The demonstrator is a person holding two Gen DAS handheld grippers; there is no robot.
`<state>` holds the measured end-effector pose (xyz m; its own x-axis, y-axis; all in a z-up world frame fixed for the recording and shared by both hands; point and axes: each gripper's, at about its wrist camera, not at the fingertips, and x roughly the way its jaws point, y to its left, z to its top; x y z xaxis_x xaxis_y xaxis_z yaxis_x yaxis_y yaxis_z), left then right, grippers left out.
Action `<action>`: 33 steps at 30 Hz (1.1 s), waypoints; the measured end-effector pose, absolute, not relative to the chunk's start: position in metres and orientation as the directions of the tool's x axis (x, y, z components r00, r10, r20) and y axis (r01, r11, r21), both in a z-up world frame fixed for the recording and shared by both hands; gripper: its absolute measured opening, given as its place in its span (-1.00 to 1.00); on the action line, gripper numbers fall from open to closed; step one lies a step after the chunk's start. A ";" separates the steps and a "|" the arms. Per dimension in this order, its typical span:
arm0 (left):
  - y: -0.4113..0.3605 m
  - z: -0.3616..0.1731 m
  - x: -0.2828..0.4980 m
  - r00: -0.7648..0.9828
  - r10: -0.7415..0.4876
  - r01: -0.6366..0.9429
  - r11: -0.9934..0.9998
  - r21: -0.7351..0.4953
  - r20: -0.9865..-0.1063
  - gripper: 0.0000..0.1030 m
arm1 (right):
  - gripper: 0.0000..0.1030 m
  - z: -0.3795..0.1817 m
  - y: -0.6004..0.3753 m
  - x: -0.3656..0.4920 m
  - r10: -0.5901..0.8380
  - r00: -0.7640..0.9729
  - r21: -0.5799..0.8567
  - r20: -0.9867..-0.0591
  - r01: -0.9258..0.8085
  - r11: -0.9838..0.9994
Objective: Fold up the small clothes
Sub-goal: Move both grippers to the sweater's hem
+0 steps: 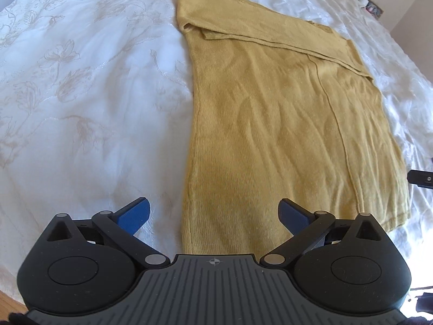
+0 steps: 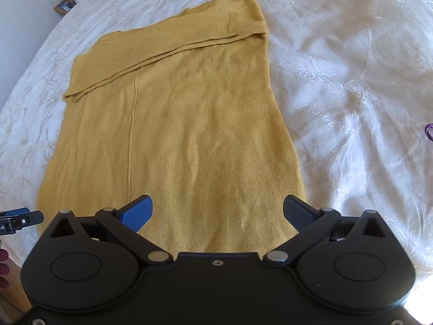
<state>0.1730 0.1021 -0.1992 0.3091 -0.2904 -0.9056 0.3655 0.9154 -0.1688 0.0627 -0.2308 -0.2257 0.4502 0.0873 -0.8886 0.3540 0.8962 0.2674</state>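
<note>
White bedspread (image 1: 81, 108) holds a yellow sweater (image 1: 270, 122); only right view shows a picture frame (image 2: 64, 5).

One yellow sweater (image 1: 284, 124) on one white bedspread (image 1: 81, 94); two grippers (image 1: 213, 214) (image 2: 217, 211); perhaps one picture frame (image 2: 64, 6), blurry, at bedside.

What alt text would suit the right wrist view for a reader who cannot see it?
A mustard-yellow sweater lies flat on a white floral bedspread, its sleeves folded across the chest at the far end. The open right hand-held gripper hangs over the near hem, holding nothing. The left hand-held gripper pokes in at the left edge.
</note>
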 end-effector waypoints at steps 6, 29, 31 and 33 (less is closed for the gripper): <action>0.095 -0.194 0.136 0.338 -0.299 0.365 0.916 -0.169 -0.893 1.00 | 0.99 -0.222 -0.238 0.024 0.091 0.507 0.288 -0.857 0.326 0.900; 0.105 -0.190 0.115 0.416 -0.285 0.375 0.919 -0.123 -0.864 1.00 | 0.99 -0.240 -0.261 -0.014 0.137 0.539 0.371 -0.831 0.355 0.858; 0.104 -0.193 0.120 0.411 -0.292 0.388 0.913 -0.124 -0.864 1.00 | 0.99 -0.242 -0.261 -0.012 0.140 0.536 0.375 -0.833 0.359 0.855; 0.101 -0.199 0.126 0.397 -0.302 0.401 0.907 -0.132 -0.867 1.00 | 0.99 -0.244 -0.261 -0.009 0.142 0.532 0.374 -0.835 0.358 0.856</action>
<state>0.1263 0.1013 -0.1987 0.3973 -0.3020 -0.8666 0.4009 0.9066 -0.1321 -0.0094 -0.2611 -0.2436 0.5319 0.1425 -0.8347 0.3578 0.8556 0.3741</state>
